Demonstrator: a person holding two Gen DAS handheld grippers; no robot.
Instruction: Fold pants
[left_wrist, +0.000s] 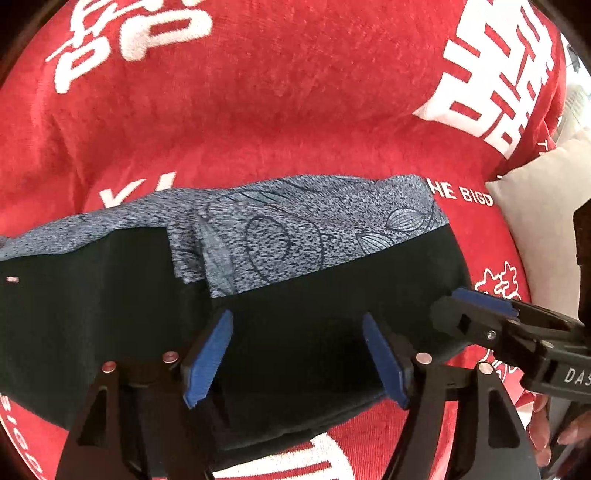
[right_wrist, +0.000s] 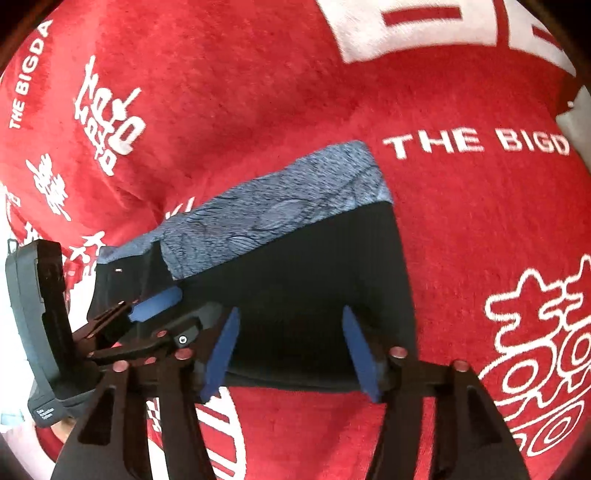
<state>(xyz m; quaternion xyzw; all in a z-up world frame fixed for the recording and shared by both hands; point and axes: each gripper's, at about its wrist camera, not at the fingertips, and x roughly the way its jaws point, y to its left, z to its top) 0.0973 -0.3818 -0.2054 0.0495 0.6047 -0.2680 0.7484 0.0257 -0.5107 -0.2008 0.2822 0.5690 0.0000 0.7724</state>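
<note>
Left gripper (left_wrist: 297, 356): black frame arms with triangular cutouts, blue ribbed pads (left_wrist: 207, 360) on the fingers, round silver-pink screw heads at the pivots. Right gripper (right_wrist: 291, 350) was the same build: black arms, blue pads (right_wrist: 360, 352), reddish-tinted screws. Seen from the left wrist view, the right unit's black body carried white letters "DAS" and one small silver screw. Left unit's handle block (right_wrist: 40, 321) was black-grey with a small white label, unreadable. Bare fingers (left_wrist: 569, 434) showed at the lower right edge, skin pinkish
</note>
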